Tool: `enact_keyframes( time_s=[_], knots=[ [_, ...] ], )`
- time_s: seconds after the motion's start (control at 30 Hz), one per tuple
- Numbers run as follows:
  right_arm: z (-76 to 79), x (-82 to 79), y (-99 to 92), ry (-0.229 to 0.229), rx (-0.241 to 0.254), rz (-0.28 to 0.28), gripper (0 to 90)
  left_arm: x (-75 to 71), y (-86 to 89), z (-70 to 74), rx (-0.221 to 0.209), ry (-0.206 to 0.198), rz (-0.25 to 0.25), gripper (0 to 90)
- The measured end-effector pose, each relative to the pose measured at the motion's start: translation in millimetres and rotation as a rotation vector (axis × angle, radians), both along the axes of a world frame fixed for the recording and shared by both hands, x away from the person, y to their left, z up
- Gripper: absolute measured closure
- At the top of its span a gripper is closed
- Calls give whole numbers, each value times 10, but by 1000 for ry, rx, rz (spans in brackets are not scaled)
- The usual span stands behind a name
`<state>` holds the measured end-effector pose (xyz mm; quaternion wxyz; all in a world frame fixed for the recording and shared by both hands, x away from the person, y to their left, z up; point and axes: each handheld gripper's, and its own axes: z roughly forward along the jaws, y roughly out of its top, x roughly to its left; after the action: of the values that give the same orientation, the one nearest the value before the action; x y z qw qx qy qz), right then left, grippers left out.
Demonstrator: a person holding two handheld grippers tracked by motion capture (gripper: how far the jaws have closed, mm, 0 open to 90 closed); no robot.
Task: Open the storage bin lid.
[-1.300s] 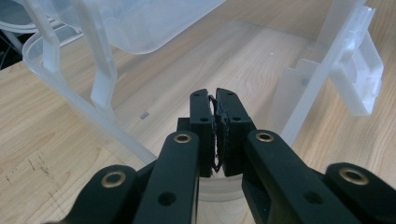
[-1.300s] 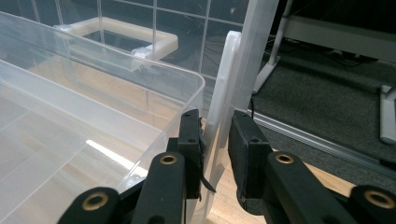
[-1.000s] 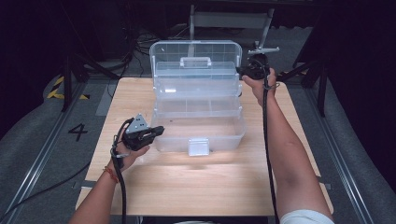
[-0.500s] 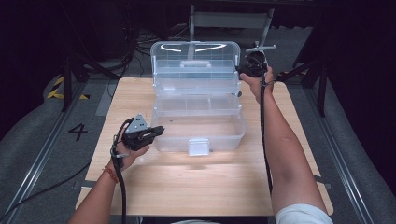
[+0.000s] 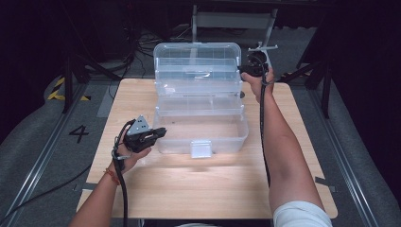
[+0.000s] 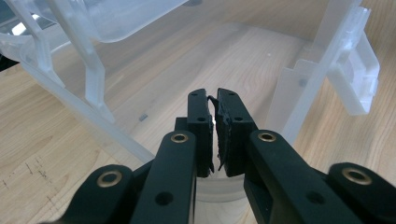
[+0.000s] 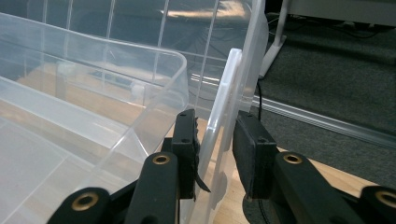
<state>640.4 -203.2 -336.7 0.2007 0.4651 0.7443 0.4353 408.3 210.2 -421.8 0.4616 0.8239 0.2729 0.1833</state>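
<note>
The clear toolbox (image 7: 93, 116) runs past the right gripper view's left edge.

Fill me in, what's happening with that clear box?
A person is working a clear plastic toolbox on a wooden table with a gripper in each hand. The left gripper is clamped on the rim of the box's bottom tub at its left end. The right gripper straddles the raised lid's right edge; its jaws have just been opening, with a gap at one pad. The box stands open.

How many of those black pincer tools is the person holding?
2. The left gripper is at the front left wall of the clear plastic box; the right gripper is at the raised lid's right edge.
</note>
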Motion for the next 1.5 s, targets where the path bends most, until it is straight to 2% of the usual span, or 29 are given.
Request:
enact_keyframes(
  time_s=[0.3, 0.57, 0.73, 1.27, 1.37, 1.5],
  knots=[
    [-48, 56, -16, 14, 35, -5, 702, 6, 8, -3, -2, 2, -8, 845],
    [-84, 125, -29, 27, 33, 0, 680, 4, 7, 0, 4, -3, -4, 844],
    [-115, 179, -32, 48, 51, -3, 676, 4, 6, 1, 6, -4, -5, 845],
    [-257, 237, -89, 66, 138, -5, 631, 2, 8, -3, -5, 4, -5, 845],
    [-269, 241, -87, 57, 123, -16, 635, 3, 9, -6, -10, 7, -5, 844],
    [-266, 229, -57, 54, 35, -10, 639, 0, 7, -5, -11, 7, -7, 835]
  ],
)
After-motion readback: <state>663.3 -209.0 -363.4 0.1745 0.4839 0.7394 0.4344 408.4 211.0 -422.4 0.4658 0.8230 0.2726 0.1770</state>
